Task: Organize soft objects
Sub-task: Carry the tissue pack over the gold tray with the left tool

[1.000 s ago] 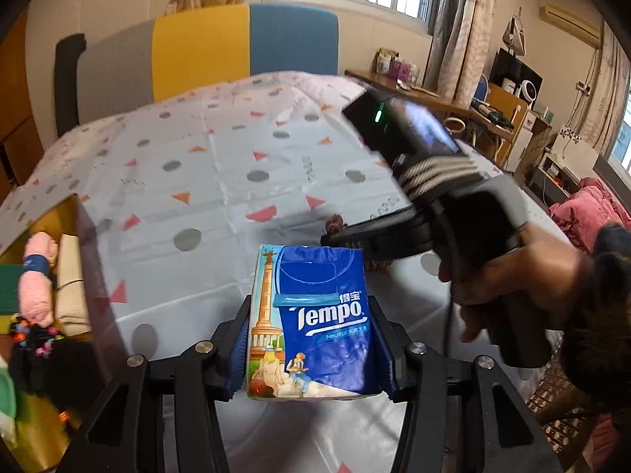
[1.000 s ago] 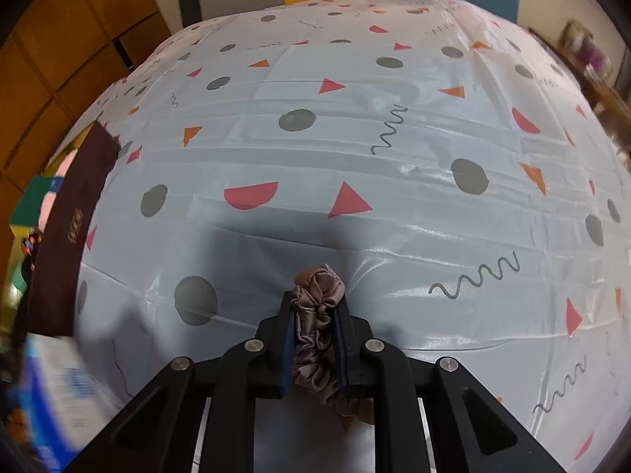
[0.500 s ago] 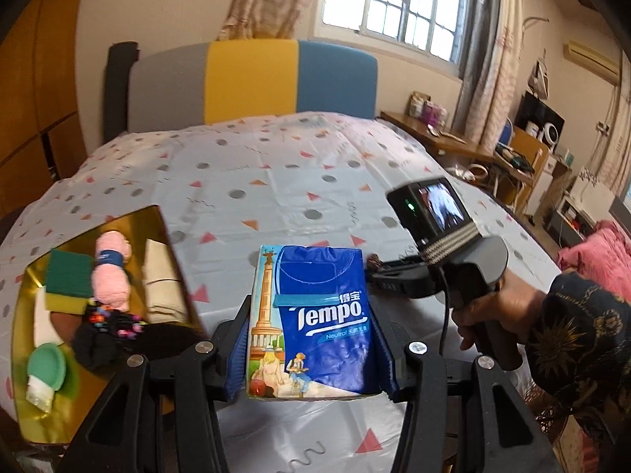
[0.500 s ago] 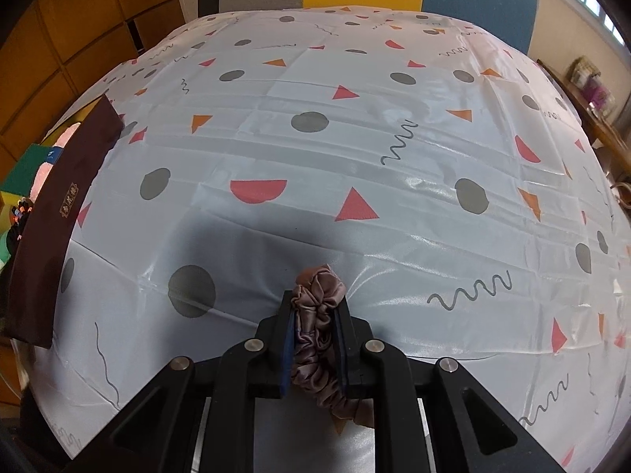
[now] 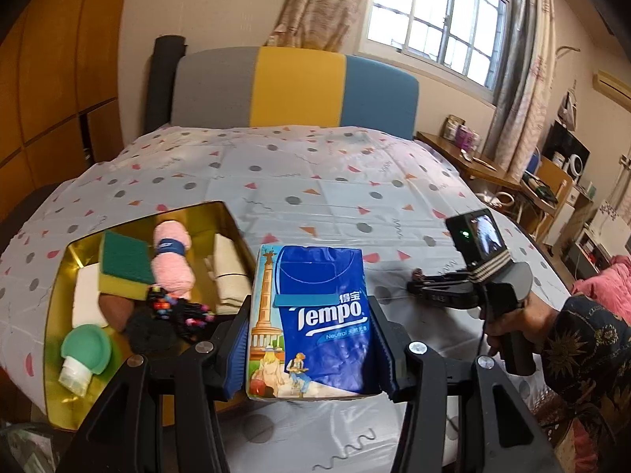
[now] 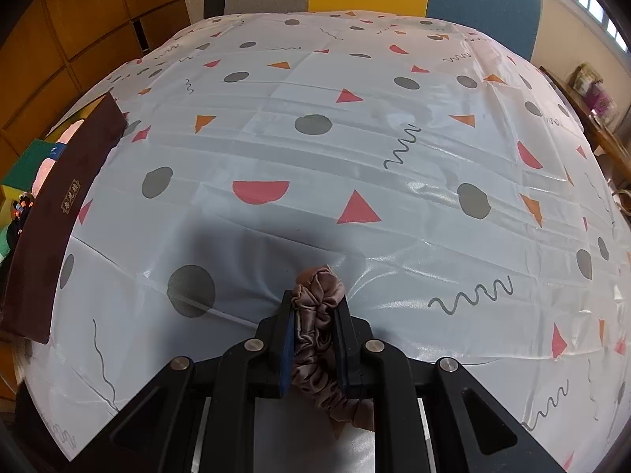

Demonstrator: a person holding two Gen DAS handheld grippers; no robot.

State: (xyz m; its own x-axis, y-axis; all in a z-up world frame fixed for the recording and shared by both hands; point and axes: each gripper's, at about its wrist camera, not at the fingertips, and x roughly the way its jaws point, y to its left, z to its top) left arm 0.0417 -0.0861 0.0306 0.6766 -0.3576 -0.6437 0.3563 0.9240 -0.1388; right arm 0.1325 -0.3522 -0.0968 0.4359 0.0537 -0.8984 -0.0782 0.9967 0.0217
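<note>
My left gripper [image 5: 311, 339] is shut on a blue Tempo tissue pack [image 5: 315, 315] and holds it above the bed, just right of a gold box [image 5: 55, 299]. The box holds a green-yellow sponge [image 5: 124, 264], a pink yarn roll [image 5: 171, 260], a cream cloth [image 5: 228, 272], a black beaded item [image 5: 173, 313] and a green-capped bottle [image 5: 83, 354]. My right gripper [image 6: 314, 315] is shut on a brown satin scrunchie [image 6: 319, 331] over the sheet; it also shows in the left wrist view [image 5: 418, 282].
The bed carries a white sheet [image 6: 355, 149] with dots and triangles. The box's dark brown wall [image 6: 59, 216] stands at the left of the right wrist view. A grey, yellow and blue headboard [image 5: 295, 86] is at the far end. A desk [image 5: 493, 169] stands to the right.
My left gripper has risen and pulled back with the tissue pack, bringing the gold box into full view. My right gripper has lifted slightly with the scrunchie.
</note>
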